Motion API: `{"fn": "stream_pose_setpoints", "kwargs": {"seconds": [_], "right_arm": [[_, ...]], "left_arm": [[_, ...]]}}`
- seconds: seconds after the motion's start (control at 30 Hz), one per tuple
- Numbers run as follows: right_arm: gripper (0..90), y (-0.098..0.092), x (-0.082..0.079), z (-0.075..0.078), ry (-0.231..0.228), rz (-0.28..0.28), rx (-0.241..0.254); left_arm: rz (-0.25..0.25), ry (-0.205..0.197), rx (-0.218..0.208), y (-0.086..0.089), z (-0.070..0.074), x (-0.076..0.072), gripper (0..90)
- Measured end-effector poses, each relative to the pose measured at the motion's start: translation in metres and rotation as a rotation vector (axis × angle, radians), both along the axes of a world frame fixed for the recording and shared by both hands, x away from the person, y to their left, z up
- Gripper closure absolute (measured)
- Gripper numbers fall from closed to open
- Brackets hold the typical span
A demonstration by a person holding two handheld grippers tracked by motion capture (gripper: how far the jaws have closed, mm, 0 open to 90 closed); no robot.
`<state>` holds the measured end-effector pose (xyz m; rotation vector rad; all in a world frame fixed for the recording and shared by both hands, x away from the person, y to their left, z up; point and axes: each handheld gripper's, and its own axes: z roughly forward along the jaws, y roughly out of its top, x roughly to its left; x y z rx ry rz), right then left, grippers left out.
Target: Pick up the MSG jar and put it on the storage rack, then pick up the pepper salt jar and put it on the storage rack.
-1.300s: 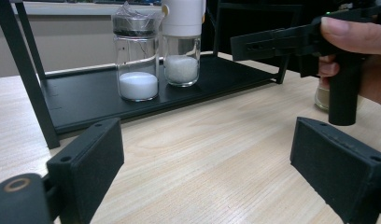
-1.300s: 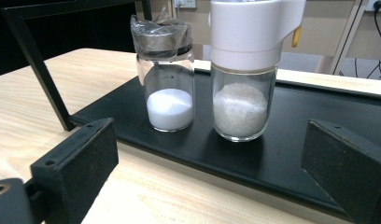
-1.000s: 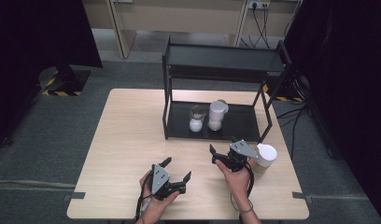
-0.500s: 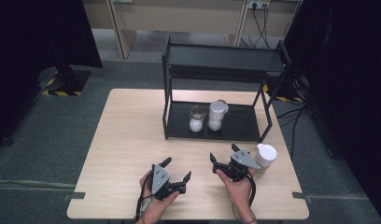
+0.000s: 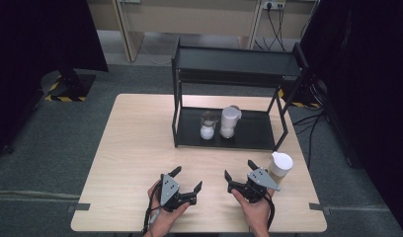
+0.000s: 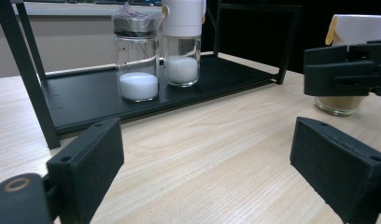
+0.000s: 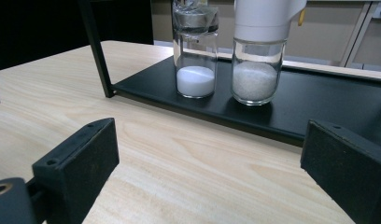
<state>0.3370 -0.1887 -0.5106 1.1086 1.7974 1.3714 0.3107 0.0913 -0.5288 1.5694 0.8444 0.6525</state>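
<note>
The left gripper (image 5: 188, 180) and the right gripper (image 5: 239, 172) were both spread wide and held nothing. They sat in front of the black metal rack (image 5: 237, 133). The glass jar with a white lid (image 5: 280, 168) stood just beside the right gripper, outside the rack.

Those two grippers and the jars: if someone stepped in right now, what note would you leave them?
Left gripper: open, holding nothing, low over the table's near edge.
Right gripper: open, holding nothing, just left of the brown-filled jar.
That jar stands on the table outside the rack, by its front right leg.
Two jars with white contents, the metal-capped jar and the white-capped jar, stand side by side on the bottom shelf.
Done: those two look shelved.
Left, probably: shelve the brown-filled jar.
</note>
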Motion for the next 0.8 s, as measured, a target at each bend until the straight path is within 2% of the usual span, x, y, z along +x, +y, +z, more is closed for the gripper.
{"fn": "stream_pose_setpoints", "kwargs": {"seconds": [0.8], "right_arm": [[4.5, -0.016, -0.028, -0.001, -0.006, -0.006, -0.013]], "left_arm": [[0.000, -0.002, -0.001, 0.000, 0.000, 0.000, 9.2]]}}
